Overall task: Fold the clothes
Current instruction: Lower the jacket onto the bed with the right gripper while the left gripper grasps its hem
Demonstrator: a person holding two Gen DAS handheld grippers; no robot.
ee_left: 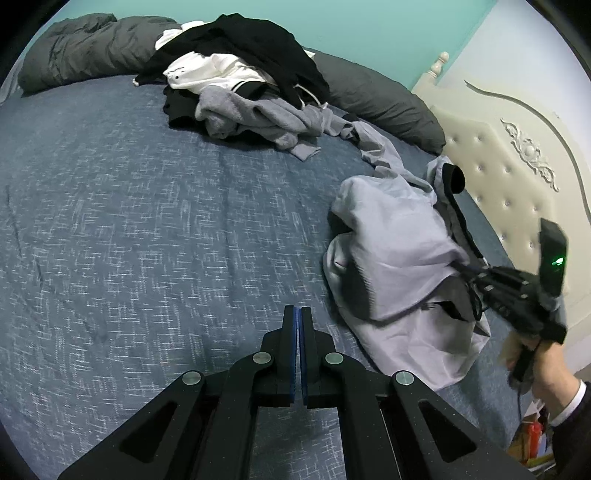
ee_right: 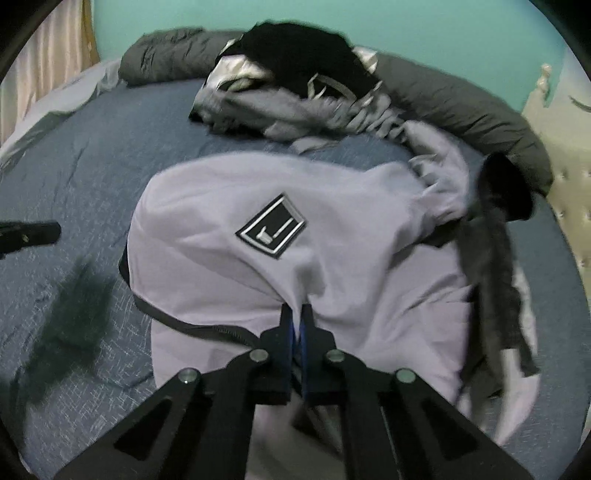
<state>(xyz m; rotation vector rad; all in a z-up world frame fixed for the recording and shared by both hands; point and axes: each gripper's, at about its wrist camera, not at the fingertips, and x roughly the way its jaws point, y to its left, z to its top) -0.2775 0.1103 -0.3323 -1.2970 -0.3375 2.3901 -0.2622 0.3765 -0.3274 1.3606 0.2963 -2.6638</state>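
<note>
Jacket: the lilac jacket (ee_right: 229, 266) looks light, soft and slippery to me.
Right gripper (ee_right: 295, 314): I have it pinching a fabric fold.
Left gripper (ee_left: 298, 314): closed, empty.
Hold: I'd take the hem.

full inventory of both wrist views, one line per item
jacket: 1, pale lilac-grey, near side of bed, crumpled
logo patch: 1, black and white, on the jacket
clothes pile: 1, black, white, grey, far side of bed
bedsheet: 1, blue, under everything
duvet: 1, dark grey, rolled along the far edge
headboard: 1, cream, tufted, right
wall: teal, behind
left claw: shut, empty, above the sheet
right claw: shut on jacket fabric
hand: 1, holding the right claw's grip
</note>
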